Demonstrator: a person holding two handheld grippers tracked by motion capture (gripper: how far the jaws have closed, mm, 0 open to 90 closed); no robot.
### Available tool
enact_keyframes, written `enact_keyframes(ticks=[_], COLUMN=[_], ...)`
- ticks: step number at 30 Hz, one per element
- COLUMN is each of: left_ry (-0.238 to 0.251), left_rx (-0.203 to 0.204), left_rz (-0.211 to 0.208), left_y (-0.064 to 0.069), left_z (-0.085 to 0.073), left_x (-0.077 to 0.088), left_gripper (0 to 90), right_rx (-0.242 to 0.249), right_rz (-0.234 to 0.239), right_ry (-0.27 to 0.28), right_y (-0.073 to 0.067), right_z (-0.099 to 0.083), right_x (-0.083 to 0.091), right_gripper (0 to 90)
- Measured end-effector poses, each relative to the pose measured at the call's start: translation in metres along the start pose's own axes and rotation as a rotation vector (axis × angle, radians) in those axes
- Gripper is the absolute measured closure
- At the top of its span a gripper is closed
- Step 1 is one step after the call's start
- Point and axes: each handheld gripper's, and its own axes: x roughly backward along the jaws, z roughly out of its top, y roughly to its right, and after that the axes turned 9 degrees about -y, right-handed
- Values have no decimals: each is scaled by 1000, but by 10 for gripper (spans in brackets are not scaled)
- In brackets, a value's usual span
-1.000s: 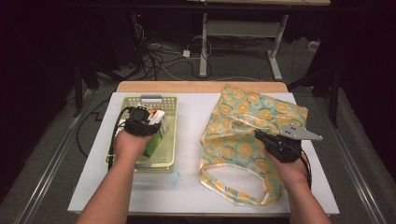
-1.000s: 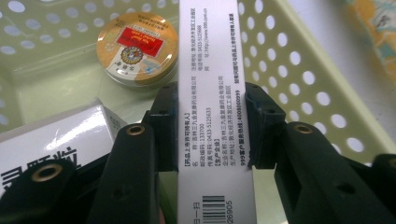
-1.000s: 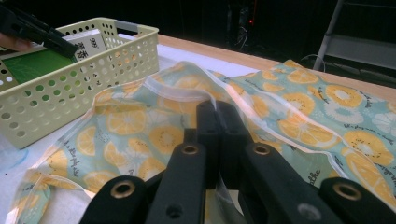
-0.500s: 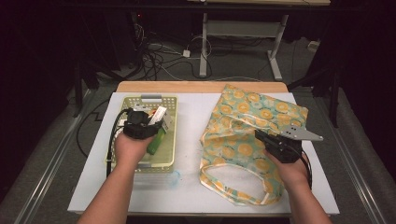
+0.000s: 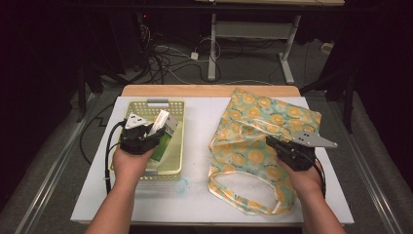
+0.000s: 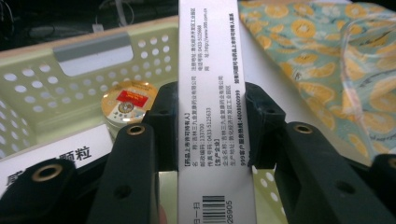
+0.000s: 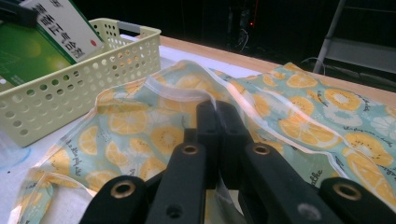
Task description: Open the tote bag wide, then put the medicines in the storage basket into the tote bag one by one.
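Counter (image 5: 199, 195) first: white top with a wooden far edge. On its right side lies a big floppy fabric bag printed with orange slices on teal (image 5: 265, 131), handles toward the person. Left of it sits a pale yellow-green perforated plastic basket (image 5: 176, 146) with a small round gold-lidded tin (image 6: 128, 103) inside. The left gripper (image 5: 155, 132) is clamped on a tall green-and-white cardboard medicine box (image 5: 164, 127), held tilted above the basket, pads on its two broad faces. The right gripper (image 5: 271, 142) has its jaws pressed together, pinching the bag's clear-trimmed edge near the opening
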Motion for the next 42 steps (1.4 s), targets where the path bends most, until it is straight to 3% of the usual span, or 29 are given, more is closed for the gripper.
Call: enact_keyframes(ticks=[12,22,27,32,42], left_ry=[136,160,174,200,236], left_rx=[-3,-25,-35,-68,-138], left_rz=[-45,-58,-73,-70,-150], left_y=[16,16,23,35,70], left_z=[-16,-17,-17,-12,-4], left_x=[9,18,21,31,42], left_gripper=[602,603,603,603,603], right_rx=[8,1,-3,4,16], right_rz=[2,-2,-1,1,2], right_ry=[0,-1,1,4,11], right_y=[-2,-1,0,0,-4], right_z=[0,0,2,3,5], right_x=[-1,-2,-4,-5,-2], right_gripper=[900,900,900,900,900])
